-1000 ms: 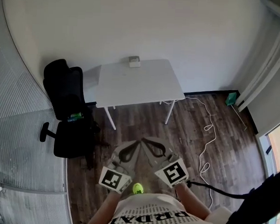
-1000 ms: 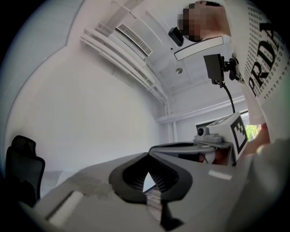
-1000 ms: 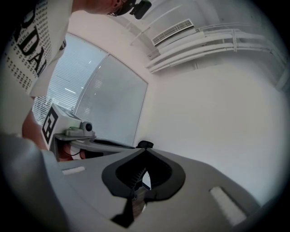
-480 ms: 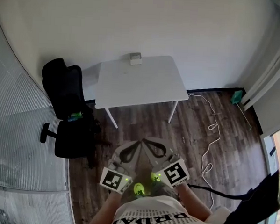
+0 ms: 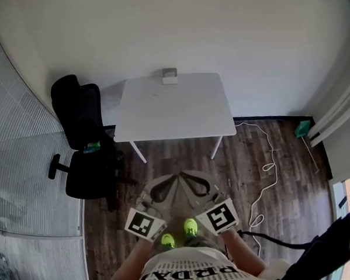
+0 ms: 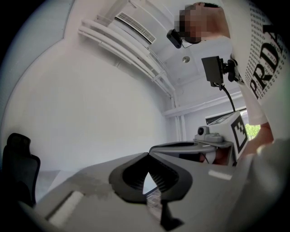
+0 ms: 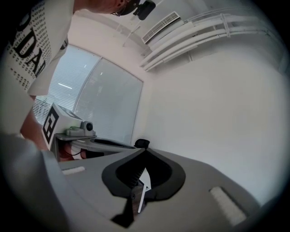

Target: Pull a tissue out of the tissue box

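Left tool [image 6: 147,154] and right tool [image 7: 145,152] are both pinched shut, empty, well short of the table [image 5: 176,110]. Box [image 5: 169,76] sits at the table's far edge, so I'd get close first and only then open one tool above it.

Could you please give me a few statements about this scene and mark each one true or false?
The tissue box sits at the white table's far edge, by the wall. True.
The black office chair stands right of the table. False: it stands on the left in the head view.
The left hand-held gripper and right hand-held gripper are both shut and empty. True.
The left hand-held gripper touches the tissue box. False: it is held near the person's body, short of the table.
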The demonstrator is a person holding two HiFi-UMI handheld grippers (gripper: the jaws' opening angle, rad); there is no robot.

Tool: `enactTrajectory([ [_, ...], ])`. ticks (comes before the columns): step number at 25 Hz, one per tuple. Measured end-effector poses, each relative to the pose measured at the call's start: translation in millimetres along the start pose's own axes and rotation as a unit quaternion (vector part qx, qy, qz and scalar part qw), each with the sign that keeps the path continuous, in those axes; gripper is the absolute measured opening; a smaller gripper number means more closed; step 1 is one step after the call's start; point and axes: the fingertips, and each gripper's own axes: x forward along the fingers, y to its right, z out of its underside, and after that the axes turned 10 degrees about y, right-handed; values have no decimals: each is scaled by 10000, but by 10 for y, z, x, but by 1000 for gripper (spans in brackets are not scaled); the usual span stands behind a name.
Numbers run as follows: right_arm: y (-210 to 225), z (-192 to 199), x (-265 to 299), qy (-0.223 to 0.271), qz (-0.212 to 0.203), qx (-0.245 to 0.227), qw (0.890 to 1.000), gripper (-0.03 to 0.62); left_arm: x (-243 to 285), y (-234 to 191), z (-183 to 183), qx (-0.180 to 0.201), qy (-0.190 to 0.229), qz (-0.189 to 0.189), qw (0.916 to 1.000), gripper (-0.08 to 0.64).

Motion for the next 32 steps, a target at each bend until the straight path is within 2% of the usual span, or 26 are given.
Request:
enactTrajectory([
  [10,469,59,-44,148,-231,97,9996,5,470,11,118,95,-83,-145,9998,-9],
  [17,668,124,-34,301,-251,265,9989,5,652,-18,213,164,-235,-198,9994,-9],
  [25,752,205,157,435,-283,395,9979,5,719,-221,259,156,-199,-350,9991,-9],
  [32,917,225,286,441,-182,441,9979,5,877,-361,288,140,-234,-235,9994,-9],
])
